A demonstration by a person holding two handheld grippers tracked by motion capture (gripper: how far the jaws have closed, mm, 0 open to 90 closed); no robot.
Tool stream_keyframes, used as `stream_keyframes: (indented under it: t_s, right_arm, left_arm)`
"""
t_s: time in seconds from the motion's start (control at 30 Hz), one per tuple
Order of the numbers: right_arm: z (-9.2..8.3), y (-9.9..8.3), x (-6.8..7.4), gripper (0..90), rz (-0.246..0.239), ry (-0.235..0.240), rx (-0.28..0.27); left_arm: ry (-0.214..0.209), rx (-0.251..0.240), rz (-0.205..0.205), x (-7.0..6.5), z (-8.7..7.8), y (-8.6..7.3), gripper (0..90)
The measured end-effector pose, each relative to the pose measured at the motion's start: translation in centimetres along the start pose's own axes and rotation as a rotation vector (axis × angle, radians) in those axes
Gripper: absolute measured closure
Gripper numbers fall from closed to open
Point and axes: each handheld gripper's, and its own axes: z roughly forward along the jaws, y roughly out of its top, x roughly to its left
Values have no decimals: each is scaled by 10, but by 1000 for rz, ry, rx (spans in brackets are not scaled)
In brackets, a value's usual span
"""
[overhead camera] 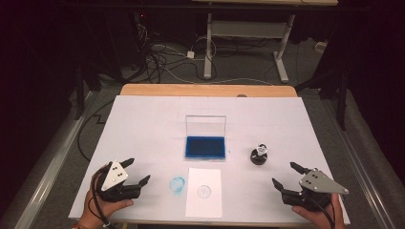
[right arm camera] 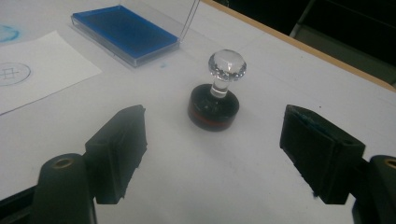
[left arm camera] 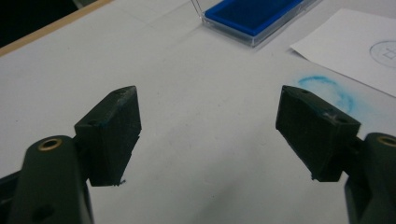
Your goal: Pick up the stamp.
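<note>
The round black stamp with a red band and a faceted clear knob [right arm camera: 215,100] stands upright on the white-covered table [overhead camera: 143,124], directly ahead of your right gripper [overhead camera: 285,175] and centred between its two black fingers [right arm camera: 119,149] in the right gripper view. Its long axis runs vertically, from the broad base up through a thin clear neck to the knob. The right fingers are spread wide and empty, well short of the stamp.

Your right hand is the nearer one. Your left gripper [overhead camera: 138,171] rests at the opposite near corner of the table, its fingers [left arm camera: 112,133] also released and holding nothing, with bare table surface between them.

The blue ink pad in a clear hinged plastic case [overhead camera: 205,147] sits to the left of the stamp, lid raised upright behind it. The white paper sheet bearing a faint round imprint [overhead camera: 204,192] lies nearer to you than the pad, with a smudged blue ring mark [overhead camera: 177,184] on the table just beside its left edge.

Expect the knob to be hard, smooth and slippery; the neck is narrow. The squat base offers a broader, more matt surface. Approach level and forward, closing across the stamp's vertical axis.
</note>
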Motion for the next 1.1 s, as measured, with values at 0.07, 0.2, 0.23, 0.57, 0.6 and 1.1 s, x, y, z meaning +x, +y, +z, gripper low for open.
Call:
stream_keyframes:
  t_s: [0.07, 0.2, 0.23, 0.57, 0.6, 1.1]
  right_arm:
    - [1, -1, -1, 230, 5, 16, 13]
    - [1, -1, -4, 225, 13, 47, 38]
    - [2, -1, -4, 224, 16, 52, 47]
    - [3, 15, -14, 210, 31, 92, 114]
    - [3, 17, -15, 209, 32, 87, 120]
    - [15, 63, -42, 194, -11, 150, 303]
  left_arm:
    - [-14, 8, 5, 0, 2, -1, 217]
    - [-28, 16, 6, 1, 3, -2, 219]
    - [-36, 17, 4, 1, 3, -3, 220]
    - [-49, 45, 15, -1, 6, -6, 220]
    - [-52, 49, 17, -2, 7, -6, 220]
    - [-75, 76, 6, -3, 12, -7, 220]
